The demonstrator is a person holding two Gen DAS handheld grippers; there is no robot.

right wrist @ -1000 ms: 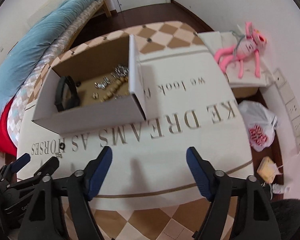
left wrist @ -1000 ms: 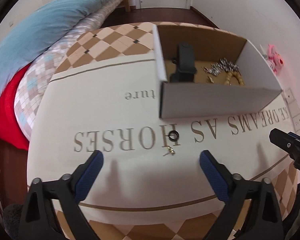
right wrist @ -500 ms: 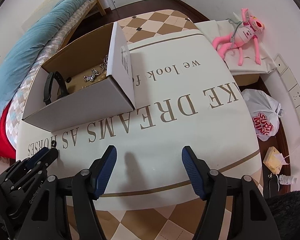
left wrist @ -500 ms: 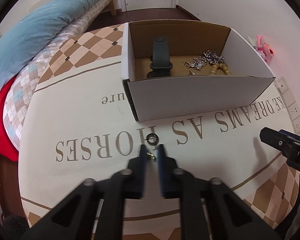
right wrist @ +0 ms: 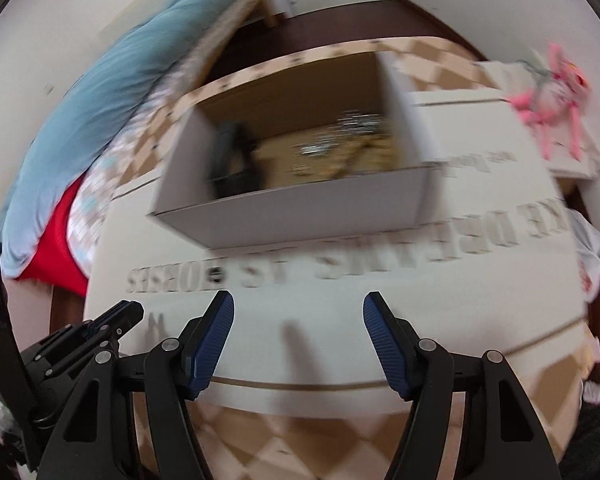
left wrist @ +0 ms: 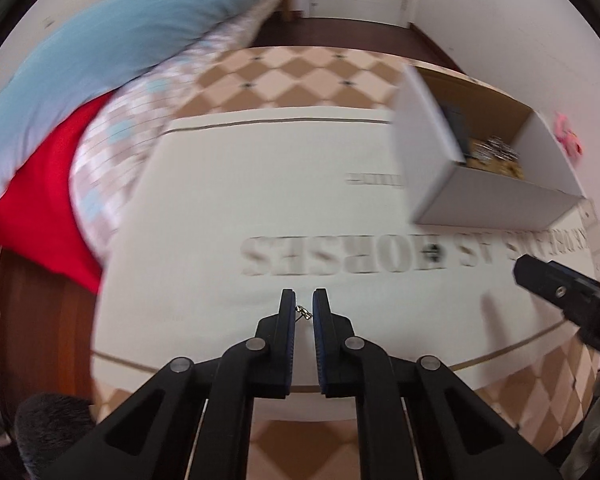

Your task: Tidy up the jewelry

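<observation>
One small earring [left wrist: 303, 313] sits pinched between left gripper [left wrist: 304, 305] fingertips (blurred).

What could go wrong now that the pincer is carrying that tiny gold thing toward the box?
The small gold earring sits at the very tips of the left gripper, with a sliver of gap visible beside it, so it might slip out on the way. A black ring lies on the printed cloth near the cardboard box; a low sweep could knock it. Both views are blurred, suggesting fast motion, which raises the drop risk.
</observation>
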